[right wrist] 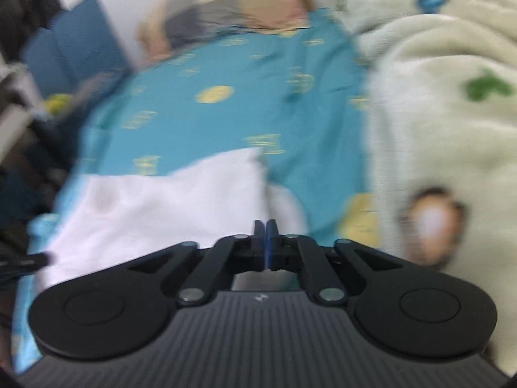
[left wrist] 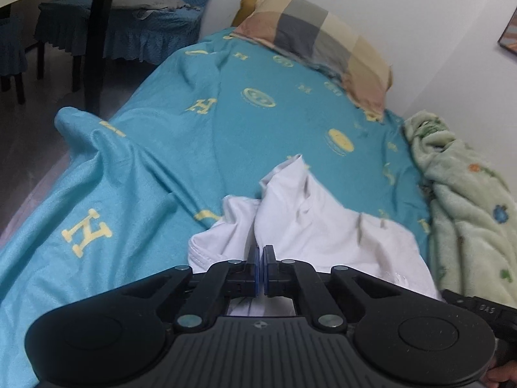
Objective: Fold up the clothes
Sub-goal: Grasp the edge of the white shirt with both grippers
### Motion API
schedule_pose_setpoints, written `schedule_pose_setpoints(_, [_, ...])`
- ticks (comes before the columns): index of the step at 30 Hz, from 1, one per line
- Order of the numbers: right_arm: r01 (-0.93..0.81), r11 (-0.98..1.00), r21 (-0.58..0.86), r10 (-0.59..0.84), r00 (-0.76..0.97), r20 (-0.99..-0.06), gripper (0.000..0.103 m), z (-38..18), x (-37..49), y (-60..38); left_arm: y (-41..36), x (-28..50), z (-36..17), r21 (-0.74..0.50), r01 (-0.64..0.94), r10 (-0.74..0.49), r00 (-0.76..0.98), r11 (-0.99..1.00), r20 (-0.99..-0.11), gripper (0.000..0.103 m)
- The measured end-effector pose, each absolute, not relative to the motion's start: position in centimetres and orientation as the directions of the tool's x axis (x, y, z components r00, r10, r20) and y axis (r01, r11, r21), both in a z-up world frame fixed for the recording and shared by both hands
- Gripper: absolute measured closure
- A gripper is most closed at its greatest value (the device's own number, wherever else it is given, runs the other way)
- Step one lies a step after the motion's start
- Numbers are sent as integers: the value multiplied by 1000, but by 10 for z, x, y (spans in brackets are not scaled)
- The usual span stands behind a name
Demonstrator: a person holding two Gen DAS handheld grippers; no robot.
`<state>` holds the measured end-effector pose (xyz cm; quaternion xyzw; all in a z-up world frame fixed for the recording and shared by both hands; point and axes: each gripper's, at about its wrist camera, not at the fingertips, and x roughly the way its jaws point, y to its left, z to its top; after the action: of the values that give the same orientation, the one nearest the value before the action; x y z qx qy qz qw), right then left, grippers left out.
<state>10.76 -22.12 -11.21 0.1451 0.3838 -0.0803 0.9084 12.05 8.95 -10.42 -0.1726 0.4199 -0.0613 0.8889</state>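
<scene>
On the bed point(left wrist: 155, 174), the shirt point(left wrist: 307, 220) lies crumpled, no fold made; left claw point(left wrist: 261, 252) and right claw point(right wrist: 267, 226) each pinch its cloth, jaws together.

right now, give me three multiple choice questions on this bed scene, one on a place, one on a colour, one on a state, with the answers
1. Where does the pillow lie?
A. at the far end of the bed, by the wall
B. on the floor
C. on top of the white garment

2. What colour is the bed sheet?
A. red with white stripes
B. turquoise with yellow prints
C. plain black

3. How do the jaws of the left gripper stand?
A. spread wide
B. shut
C. out of sight

Answers:
1 A, the checked pillow sits at the far end of the sheet against the white wall.
2 B, turquoise cloth with yellow letters and round marks.
3 B, the two blue pads meet, with the white garment right in front of them.
</scene>
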Motion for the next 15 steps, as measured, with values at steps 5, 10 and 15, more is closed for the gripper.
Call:
schedule_pose_setpoints(5, [334,847,415,72,700,-711,100,-126,103,-257,92,126,-110,-362,-49,-257,617,931,-744,99])
schedule_pose_setpoints(10, [254,840,480,157,733,-662,96,-109,89,-240,91,119,-107,-387,-41,-282,616,921,-735,76])
schedule_pose_setpoints(15, [187,854,486,225,708,-669,68,-103,81,-225,86,108,-109,-391,-44,-295,581,919,-759,37])
